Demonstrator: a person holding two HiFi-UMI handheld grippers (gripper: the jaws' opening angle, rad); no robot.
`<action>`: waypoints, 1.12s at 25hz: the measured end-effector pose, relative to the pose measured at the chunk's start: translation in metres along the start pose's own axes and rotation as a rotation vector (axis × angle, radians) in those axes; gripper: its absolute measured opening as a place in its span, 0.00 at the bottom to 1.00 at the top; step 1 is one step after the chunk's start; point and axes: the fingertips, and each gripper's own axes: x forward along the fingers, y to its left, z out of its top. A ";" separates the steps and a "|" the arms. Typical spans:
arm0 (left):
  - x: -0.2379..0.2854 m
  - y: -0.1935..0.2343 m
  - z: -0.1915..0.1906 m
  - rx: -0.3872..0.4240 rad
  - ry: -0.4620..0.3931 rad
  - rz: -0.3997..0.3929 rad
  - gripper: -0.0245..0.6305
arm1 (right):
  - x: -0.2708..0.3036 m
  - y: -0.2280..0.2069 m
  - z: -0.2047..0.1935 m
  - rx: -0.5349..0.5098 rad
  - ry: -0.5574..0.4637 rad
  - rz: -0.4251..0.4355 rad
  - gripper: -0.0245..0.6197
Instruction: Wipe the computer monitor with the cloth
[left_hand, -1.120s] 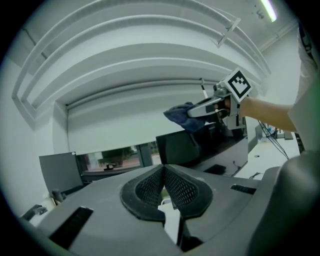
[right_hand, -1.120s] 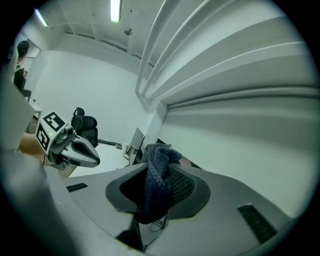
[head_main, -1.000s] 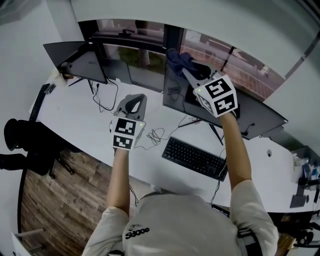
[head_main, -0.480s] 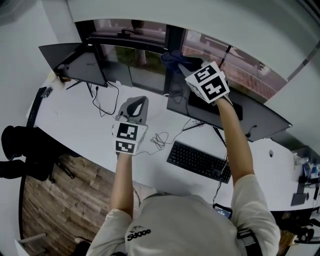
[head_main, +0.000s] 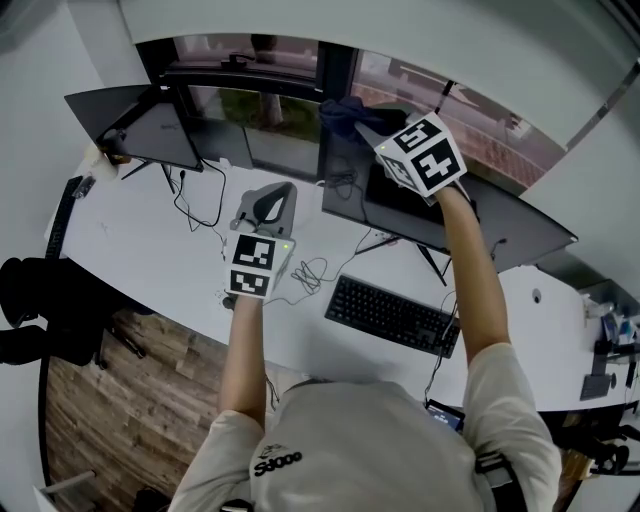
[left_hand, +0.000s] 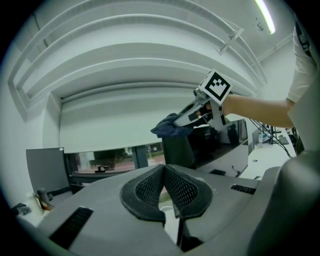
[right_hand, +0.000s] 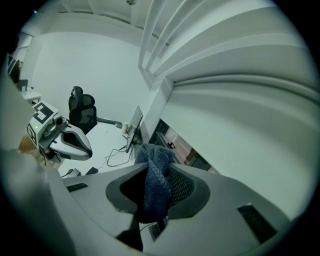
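Observation:
The big dark monitor (head_main: 440, 215) stands at the back of the white desk (head_main: 150, 250). My right gripper (head_main: 368, 128) is shut on a dark blue cloth (head_main: 343, 114), held up at the monitor's top left corner. In the right gripper view the cloth (right_hand: 154, 180) hangs bunched between the jaws. The left gripper view shows that cloth (left_hand: 169, 126) at the monitor's (left_hand: 212, 145) upper edge. My left gripper (head_main: 268, 200) hovers over the desk left of the monitor, shut with nothing in it (left_hand: 164, 172).
A black keyboard (head_main: 392, 315) lies in front of the monitor, with loose cables (head_main: 310, 272) to its left. A second monitor (head_main: 140, 125) stands at the far left. A black chair (head_main: 40, 290) sits off the desk's left edge. A window runs behind the monitors.
My right gripper has carried the cloth up and left, from the screen's face to the monitor's top left corner. The left gripper has hardly moved.

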 end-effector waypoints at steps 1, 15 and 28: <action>0.002 -0.004 0.001 0.001 0.000 -0.006 0.07 | -0.003 -0.001 -0.003 0.001 0.001 -0.006 0.17; 0.020 -0.070 0.030 0.016 -0.015 -0.078 0.07 | -0.062 -0.018 -0.049 0.023 0.046 -0.047 0.17; 0.036 -0.141 0.055 0.036 -0.032 -0.160 0.07 | -0.128 -0.049 -0.101 0.122 0.067 -0.097 0.17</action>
